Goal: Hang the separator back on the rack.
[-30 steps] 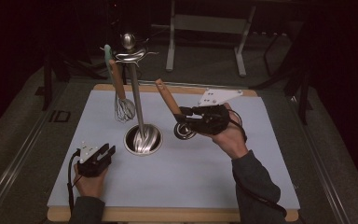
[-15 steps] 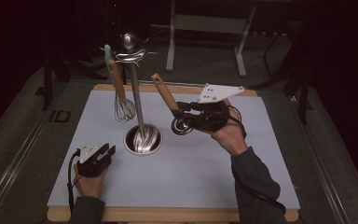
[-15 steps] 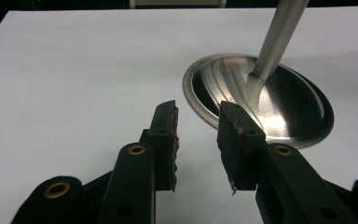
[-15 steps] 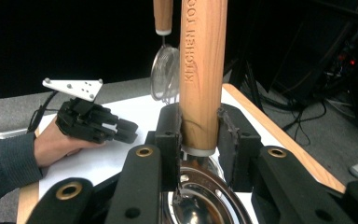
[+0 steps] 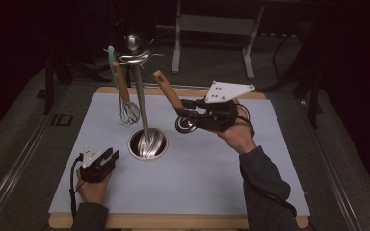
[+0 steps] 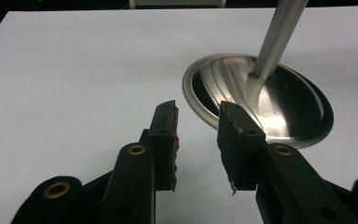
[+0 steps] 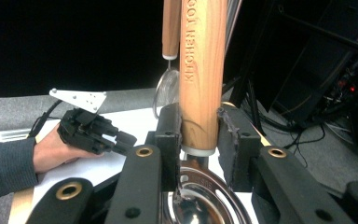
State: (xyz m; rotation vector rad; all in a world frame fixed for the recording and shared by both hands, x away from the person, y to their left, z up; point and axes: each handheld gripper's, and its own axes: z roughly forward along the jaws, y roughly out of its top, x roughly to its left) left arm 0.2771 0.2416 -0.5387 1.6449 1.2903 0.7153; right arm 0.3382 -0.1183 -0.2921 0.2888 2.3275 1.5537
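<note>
Black and empty, the left gripper (image 5: 110, 157) rests near the front left corner of the desk (image 5: 221, 187), its jaws apart, unmoved since a second ago; in the left gripper view the steel base of the utensil stand (image 6: 279, 100) lies just past its tips. Farther in, toward the desk's middle, the right gripper (image 5: 189, 114) is clamped on the wooden handle of a ladle (image 5: 169, 94), whose round bowl hangs just below the jaws. Compared with a second ago, this gripper and ladle sit higher and slightly nearer the stand. At the far edge, a whisk (image 5: 127, 108) hangs from the stand's top hooks.
</note>
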